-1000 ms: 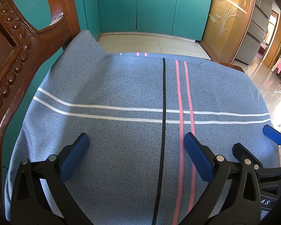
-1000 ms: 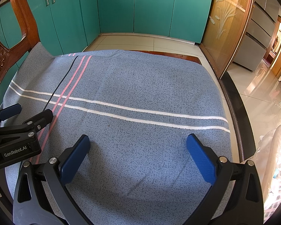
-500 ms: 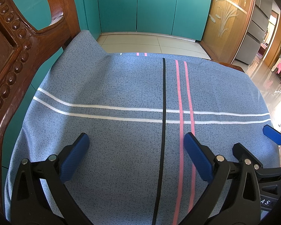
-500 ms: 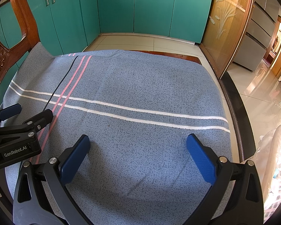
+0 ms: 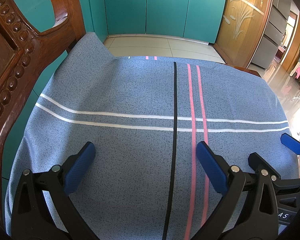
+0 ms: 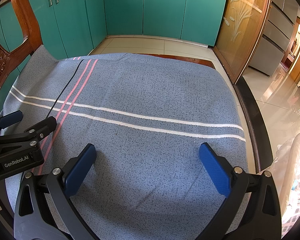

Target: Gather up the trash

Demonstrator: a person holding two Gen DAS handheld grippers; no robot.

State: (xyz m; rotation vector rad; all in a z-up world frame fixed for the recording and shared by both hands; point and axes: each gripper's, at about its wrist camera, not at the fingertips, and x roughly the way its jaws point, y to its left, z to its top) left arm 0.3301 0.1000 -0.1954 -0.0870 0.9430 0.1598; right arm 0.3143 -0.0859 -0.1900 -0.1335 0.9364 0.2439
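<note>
Side by side, two grippers, left gripper (image 5: 143, 157) and right gripper (image 6: 148, 157), gape wide and empty above one blue striped cloth (image 6: 150, 92).

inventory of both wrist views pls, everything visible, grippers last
cloth: 1, blue with white, pink and black stripes, spread over the table
chair: 1, carved brown wood, left of the cloth
cabinets: a row, teal, far wall
glass door: 1, wood frame with etched plant, right
fridge: 1, grey, past the door
plastic bag: 1, clear, right edge, contents unclear
trash: none visible on the cloth
left gripper: 1, black with blue pads, open, empty
right gripper: 1, same, open, empty
</note>
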